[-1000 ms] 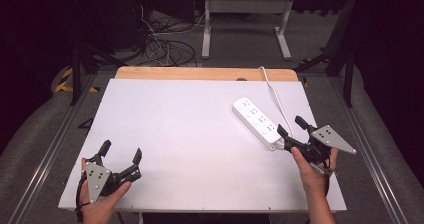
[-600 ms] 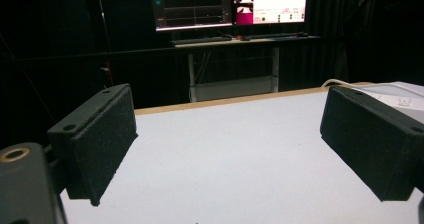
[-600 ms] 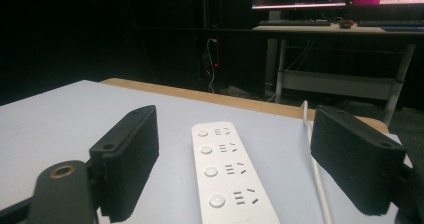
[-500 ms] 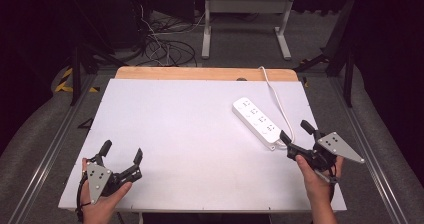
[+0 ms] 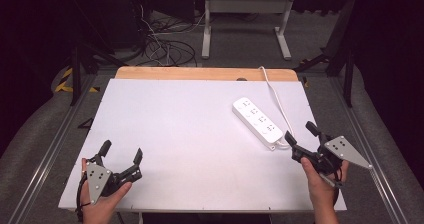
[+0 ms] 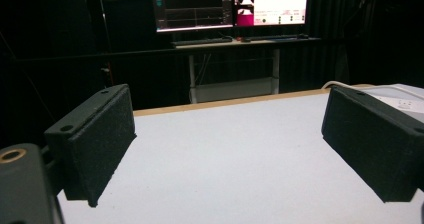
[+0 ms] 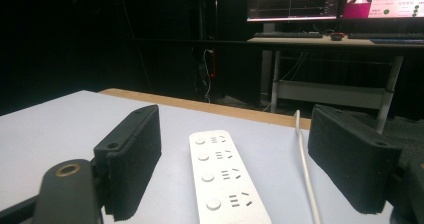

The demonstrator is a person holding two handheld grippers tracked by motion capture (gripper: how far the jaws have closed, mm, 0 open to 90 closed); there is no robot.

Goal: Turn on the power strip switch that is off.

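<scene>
A white power strip (image 5: 257,123) lies at an angle on the right half of the white table top (image 5: 190,134). Its cable (image 5: 275,96) runs off over the far edge. My right gripper (image 5: 299,132) is held low just behind the strip's near end and points along it. Its jaws have just been opening and now stand wide. In the right gripper view the strip (image 7: 225,184) lies ahead in the gap between the jaws, touched by neither pad. My left gripper (image 5: 122,149) rests at the near left, open and empty over bare table (image 6: 235,184).
A wooden strip (image 5: 200,74) borders the table's far edge. Beyond it are a desk frame (image 5: 245,24) and loose floor cables (image 5: 160,44). Lit monitors (image 6: 230,4) stand on a desk farther back. Metal rails (image 5: 45,149) run along both sides of the table.
My right gripper has drawn back slightly to the right and toward the person, away from the strip's end, with its jaws spread wider. The left gripper has stayed put.
</scene>
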